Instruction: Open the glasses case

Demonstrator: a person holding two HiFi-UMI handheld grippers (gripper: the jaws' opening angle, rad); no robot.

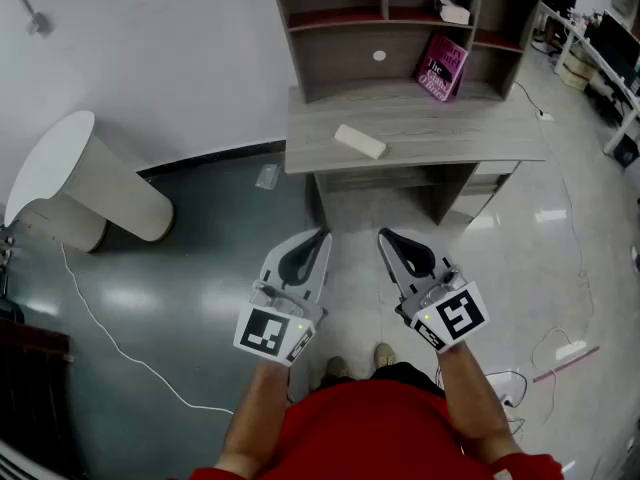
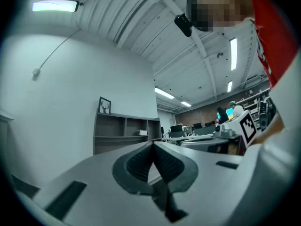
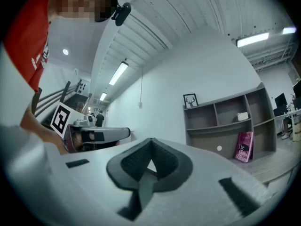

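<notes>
The glasses case (image 1: 360,141), a pale oblong box, lies shut on the grey desk (image 1: 480,133), left of its middle. Both grippers hang side by side over the floor in front of the desk, well short of the case. My left gripper (image 1: 322,234) is shut with nothing between its pads. My right gripper (image 1: 384,234) is shut and empty too. In the left gripper view the jaws (image 2: 153,145) meet at their tips. The right gripper view shows the same for its own jaws (image 3: 151,140). Neither gripper view shows the case.
A shelf unit (image 1: 400,18) stands on the desk, with a pink book (image 1: 442,66) leaning inside and a small white box (image 1: 452,11) on a shelf. A white round-topped stand (image 1: 80,183) stands at the left. Cables (image 1: 120,343) trail over the floor.
</notes>
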